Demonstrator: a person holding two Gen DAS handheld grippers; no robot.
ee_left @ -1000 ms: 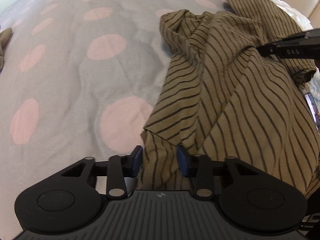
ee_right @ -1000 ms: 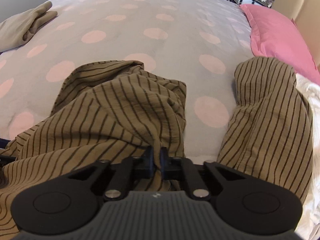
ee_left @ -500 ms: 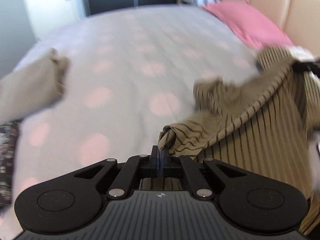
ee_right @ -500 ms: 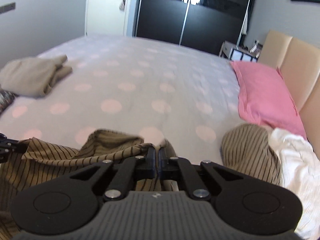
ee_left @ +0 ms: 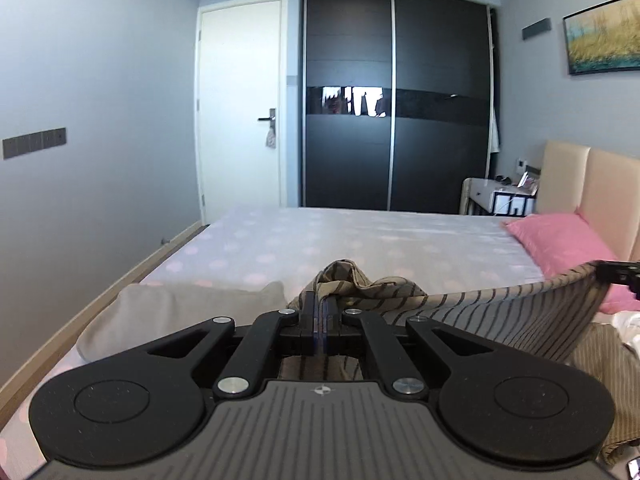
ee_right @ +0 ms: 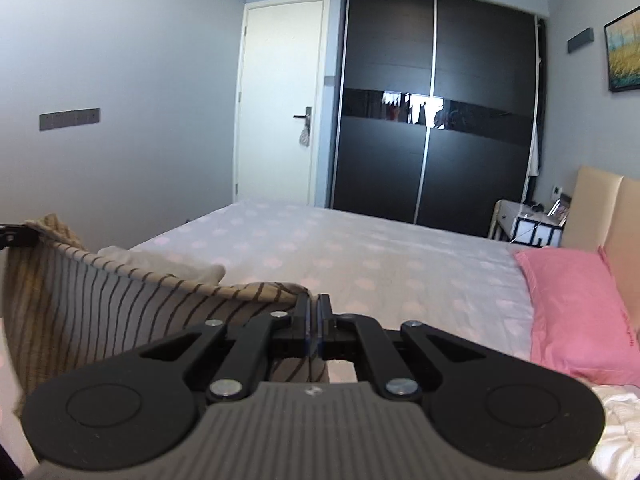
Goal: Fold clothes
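Note:
An olive-brown garment with thin dark stripes hangs stretched in the air between my two grippers, above the bed. My left gripper is shut on one edge of it, with cloth bunched above the fingers. My right gripper is shut on the other edge; the striped garment sags away to the left in that view. The right gripper's tip shows at the far right of the left wrist view, and the left gripper's tip at the far left of the right wrist view.
The bed has a grey cover with pink dots. A folded beige garment lies at its left. A pink pillow and white cloth lie at the right by the beige headboard. A dark wardrobe and white door stand beyond.
My left gripper closed on the striped garment's edge. Both grippers rose from the bed, lifting the garment and pulling it out between them; the views tilted up to the room.

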